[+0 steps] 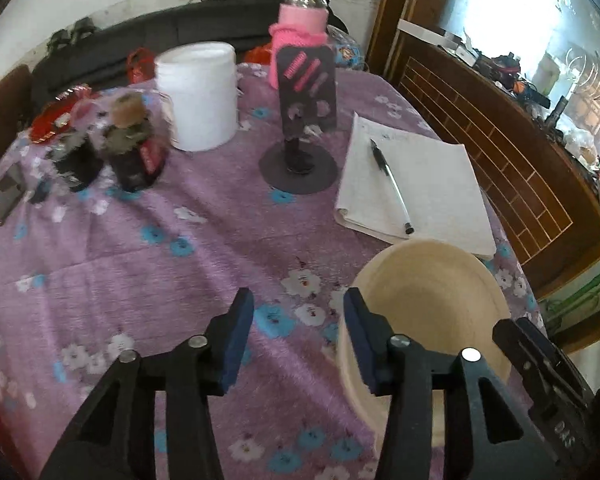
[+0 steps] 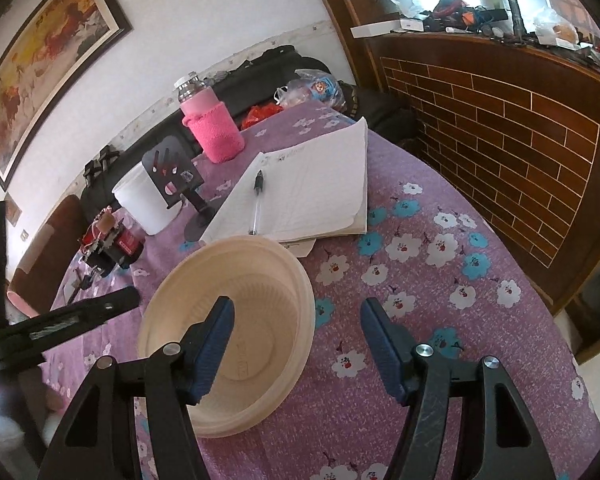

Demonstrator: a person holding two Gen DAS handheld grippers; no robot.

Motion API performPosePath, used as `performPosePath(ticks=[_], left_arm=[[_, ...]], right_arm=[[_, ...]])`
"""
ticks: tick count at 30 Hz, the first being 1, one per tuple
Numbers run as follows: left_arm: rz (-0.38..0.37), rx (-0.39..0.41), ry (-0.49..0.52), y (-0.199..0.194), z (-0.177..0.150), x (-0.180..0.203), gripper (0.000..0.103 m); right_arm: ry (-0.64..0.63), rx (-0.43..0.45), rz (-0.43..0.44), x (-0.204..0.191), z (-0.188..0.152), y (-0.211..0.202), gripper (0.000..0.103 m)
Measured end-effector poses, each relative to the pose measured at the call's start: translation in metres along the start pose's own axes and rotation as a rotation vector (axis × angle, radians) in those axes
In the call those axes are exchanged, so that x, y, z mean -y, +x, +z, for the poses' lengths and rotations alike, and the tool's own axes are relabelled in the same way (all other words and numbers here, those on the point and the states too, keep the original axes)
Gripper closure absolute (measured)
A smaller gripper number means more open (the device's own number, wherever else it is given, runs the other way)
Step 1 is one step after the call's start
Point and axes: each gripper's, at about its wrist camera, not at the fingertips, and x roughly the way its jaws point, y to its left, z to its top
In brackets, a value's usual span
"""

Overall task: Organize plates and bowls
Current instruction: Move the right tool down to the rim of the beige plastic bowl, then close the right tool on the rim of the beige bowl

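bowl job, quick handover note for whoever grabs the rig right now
Left tool: open, nothing between its fingers; its right finger sits at the bowl's outer left rim.
Right tool: open, straddling the bowl's right wall, left finger inside, right finger outside. No pad visibly presses the wall.
Bowl: cream, upright, empty, on the purple cloth, just in front of the notebook with the pen. No other bowl or plate in view.
Done: nothing visibly stacked.
Left: close on the wall, lift the bowl, place it with the rest of the dishes.
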Motion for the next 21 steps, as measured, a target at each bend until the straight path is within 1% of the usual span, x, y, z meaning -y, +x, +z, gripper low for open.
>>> performPosePath(ticks=[2,4,8,12,13,16,18,20,21], left_arm=[[-0.022,0.007,-0.009,0.005,0.0,0.002,0.045],[-0.04,0.011,-0.011,0.011,-0.001,0.005,0.04],[-0.027,-0.014,0.029,0.023,-0.001,0.018,0.04],[-0.031,-0.05,0.024,0.034,-0.003,0.023,0.042],[-0.031,-0.055,0.019,0.036,-0.004,0.023,0.043],[-0.028,-0.062,0.03,0.038,-0.005,0.024,0.056],[-0.022,-0.057,0.036,0.037,-0.005,0.025,0.061],[-0.022,-0.061,0.045,0.038,-0.005,0.026,0.076],[-0.031,-0.066,0.049,0.038,-0.005,0.027,0.08]], right_arm=[[0.001,-0.008,-0.002,0.0,-0.001,0.002,0.033],[-0.001,-0.016,0.0,-0.001,-0.001,0.004,0.033],[-0.009,-0.037,-0.004,-0.003,-0.004,0.01,0.033],[-0.014,-0.04,-0.005,-0.004,-0.005,0.01,0.033],[-0.012,-0.041,-0.004,-0.004,-0.005,0.011,0.033],[-0.009,-0.05,-0.005,-0.004,-0.005,0.012,0.033],[-0.011,-0.052,-0.003,-0.005,-0.005,0.012,0.033],[-0.017,-0.051,0.0,-0.006,-0.006,0.012,0.035],[-0.019,-0.058,0.005,-0.006,-0.006,0.012,0.04]])
